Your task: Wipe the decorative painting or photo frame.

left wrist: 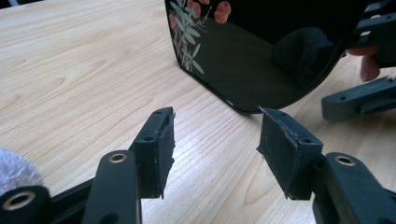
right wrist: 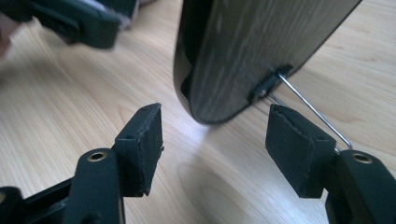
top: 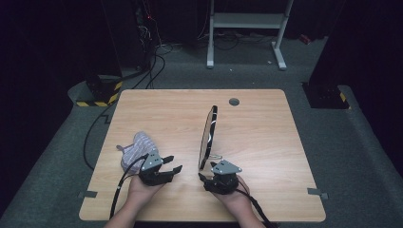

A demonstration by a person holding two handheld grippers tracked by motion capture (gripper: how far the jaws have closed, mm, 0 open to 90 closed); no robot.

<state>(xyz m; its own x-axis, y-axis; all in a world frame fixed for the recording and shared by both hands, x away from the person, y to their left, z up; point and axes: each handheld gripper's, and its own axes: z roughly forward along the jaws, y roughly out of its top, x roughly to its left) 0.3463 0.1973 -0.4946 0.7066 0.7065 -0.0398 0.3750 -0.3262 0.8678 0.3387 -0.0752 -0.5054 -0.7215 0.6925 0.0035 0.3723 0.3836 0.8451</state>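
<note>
The oval mirror [top: 209, 137] stands mid-desk [top: 266, 142] on its wire prop [right wrist: 310, 108], so both grippers flank its near edge: left gripper [top: 173, 164] and right gripper [top: 203, 177] spread, empty.

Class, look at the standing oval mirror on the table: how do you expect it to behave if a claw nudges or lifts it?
The mirror stands on edge, propped by a thin wire stand, so a sideways nudge would probably tip it. Its glossy black face looks smooth, likely slippery for the pads. It looks stiff and probably breakable, so it should be handled gently.
</note>
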